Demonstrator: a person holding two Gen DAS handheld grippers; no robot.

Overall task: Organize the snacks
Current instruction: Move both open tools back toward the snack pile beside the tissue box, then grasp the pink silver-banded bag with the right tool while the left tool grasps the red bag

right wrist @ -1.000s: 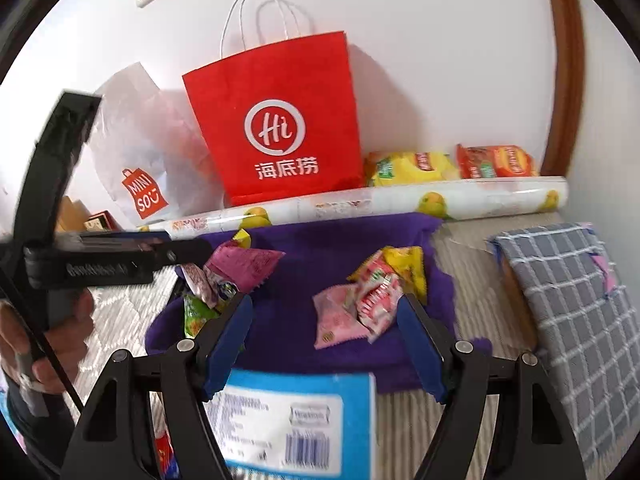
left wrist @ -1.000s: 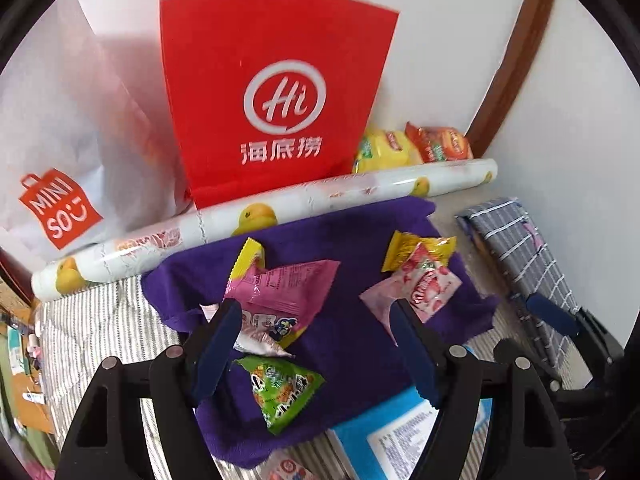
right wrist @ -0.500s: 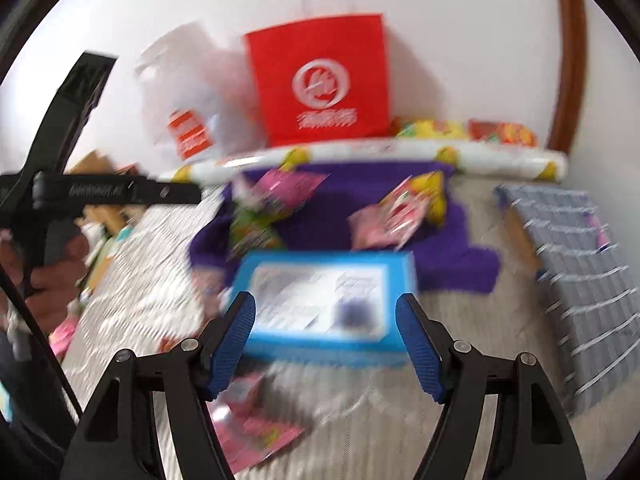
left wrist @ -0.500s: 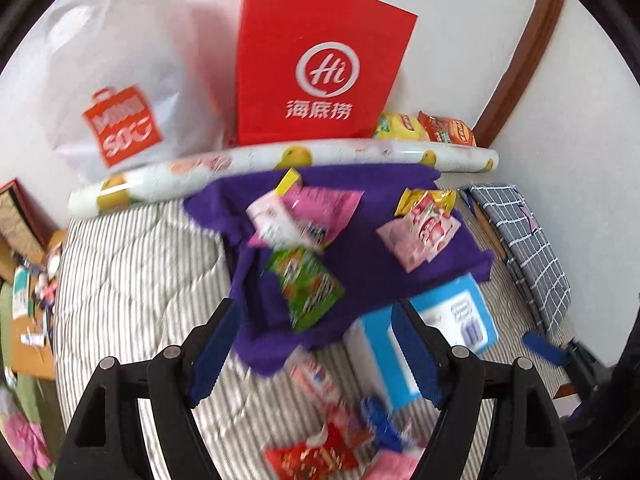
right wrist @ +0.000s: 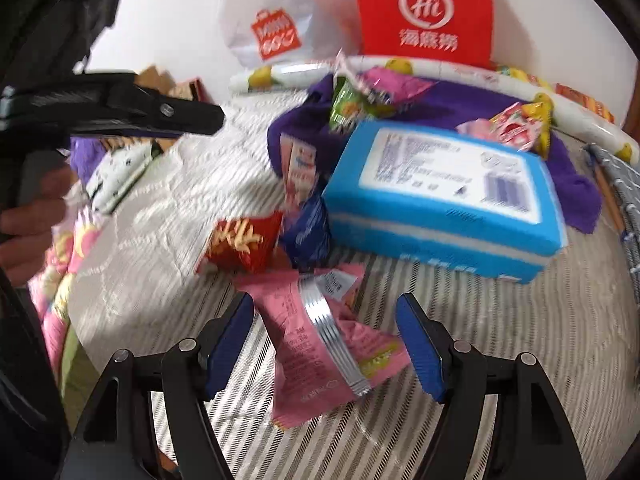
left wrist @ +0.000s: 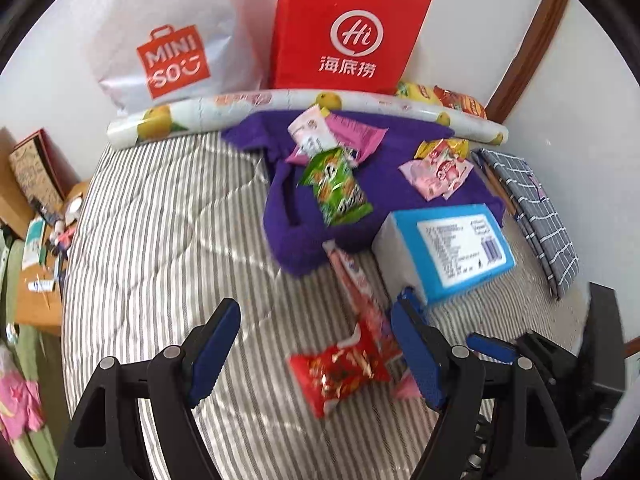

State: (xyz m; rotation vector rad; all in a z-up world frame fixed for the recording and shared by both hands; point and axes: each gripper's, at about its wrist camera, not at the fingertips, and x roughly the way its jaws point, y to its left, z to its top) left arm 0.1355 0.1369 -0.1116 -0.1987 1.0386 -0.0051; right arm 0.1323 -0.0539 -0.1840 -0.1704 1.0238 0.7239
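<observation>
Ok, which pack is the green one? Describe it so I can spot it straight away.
Find the red Hi paper bag against the wall, then drop down to the purple towel spread in front of it. The green snack pack lies on the towel's left half, overlapping a pink pack behind it. It is the only green wrapper there.

a home bedroom: striped quilted bedding (left wrist: pixel 168 248), shopping bags (left wrist: pixel 344 28) against the wall.

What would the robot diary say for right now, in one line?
left gripper: open, over red snack packet | right gripper: open, around pink snack packet | purple cloth: holds sorted snacks
</observation>
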